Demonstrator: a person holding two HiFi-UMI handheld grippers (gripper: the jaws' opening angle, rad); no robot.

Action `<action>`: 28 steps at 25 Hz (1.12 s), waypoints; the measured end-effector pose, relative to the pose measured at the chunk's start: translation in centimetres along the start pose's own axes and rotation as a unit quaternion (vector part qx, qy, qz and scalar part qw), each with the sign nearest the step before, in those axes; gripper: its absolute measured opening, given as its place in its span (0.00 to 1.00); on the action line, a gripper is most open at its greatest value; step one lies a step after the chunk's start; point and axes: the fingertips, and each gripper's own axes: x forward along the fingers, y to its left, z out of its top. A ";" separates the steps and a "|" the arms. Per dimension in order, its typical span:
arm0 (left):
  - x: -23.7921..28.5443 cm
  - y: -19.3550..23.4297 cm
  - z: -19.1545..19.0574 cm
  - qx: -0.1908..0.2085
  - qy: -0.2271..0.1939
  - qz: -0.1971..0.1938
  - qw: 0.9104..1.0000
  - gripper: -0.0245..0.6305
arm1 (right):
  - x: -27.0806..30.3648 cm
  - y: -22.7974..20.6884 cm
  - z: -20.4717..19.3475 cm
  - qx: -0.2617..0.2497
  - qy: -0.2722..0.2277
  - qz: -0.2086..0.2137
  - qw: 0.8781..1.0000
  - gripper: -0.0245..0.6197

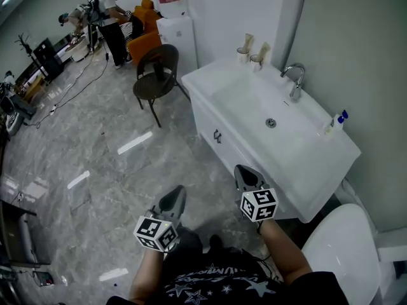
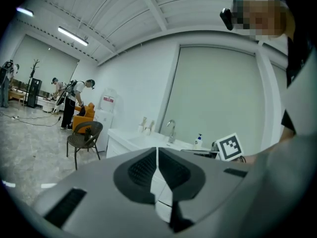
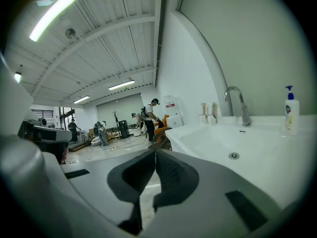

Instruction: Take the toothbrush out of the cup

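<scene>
The left tool and right tool, jaws pressed together on nothing, hover low in the frame, short of the white bench. Two cups stand at its far corner, upper centre. The toothbrush inside shows only as a pale, indistinct stick.

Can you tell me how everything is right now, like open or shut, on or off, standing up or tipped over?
Left hand-held gripper: shut, empty.
Right hand-held gripper: shut, empty.
Cups: both upright at the back of the counter.
Toothbrush: standing in its cup, not taken out yet.
Faucet: off, no water running.
Sink: empty.
Soap bottle: upright.
Toilet lid: down.
Chair: upright.
</scene>
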 end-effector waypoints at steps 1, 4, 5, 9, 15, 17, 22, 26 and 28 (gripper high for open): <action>0.4 0.3 0.1 -0.001 0.000 0.001 1.000 0.07 | 0.1 -0.2 0.0 0.002 -0.001 -0.002 1.000 0.06; 1.9 0.8 0.4 -0.002 -0.002 -0.003 1.000 0.07 | 0.2 -1.1 0.1 0.007 -0.001 -0.010 1.000 0.06; 2.5 0.8 0.4 -0.003 -0.002 -0.008 1.000 0.07 | 0.2 -1.5 0.1 0.007 -0.001 -0.014 1.000 0.06; 4.8 1.2 1.1 0.004 0.001 -0.032 0.999 0.07 | 0.9 -3.3 0.4 0.011 -0.001 -0.039 0.999 0.06; 8.7 4.2 1.9 0.006 0.008 -0.061 0.998 0.07 | 4.2 -5.3 1.5 0.013 -0.001 -0.072 0.997 0.06; 10.2 5.8 2.8 0.006 0.006 -0.070 0.998 0.07 | 6.1 -5.7 2.2 0.009 0.000 -0.079 0.997 0.06; 14.0 10.8 4.8 0.008 0.009 -0.090 0.996 0.07 | 11.8 -6.6 4.1 0.006 -0.001 -0.097 0.995 0.06; 16.8 15.1 7.2 0.013 0.004 -0.103 0.995 0.07 | 16.4 -6.6 5.9 0.004 -0.001 -0.109 0.994 0.06; 18.1 17.4 8.3 0.012 0.001 -0.104 0.995 0.07 | 18.6 -6.4 6.6 0.008 -0.003 -0.113 0.994 0.06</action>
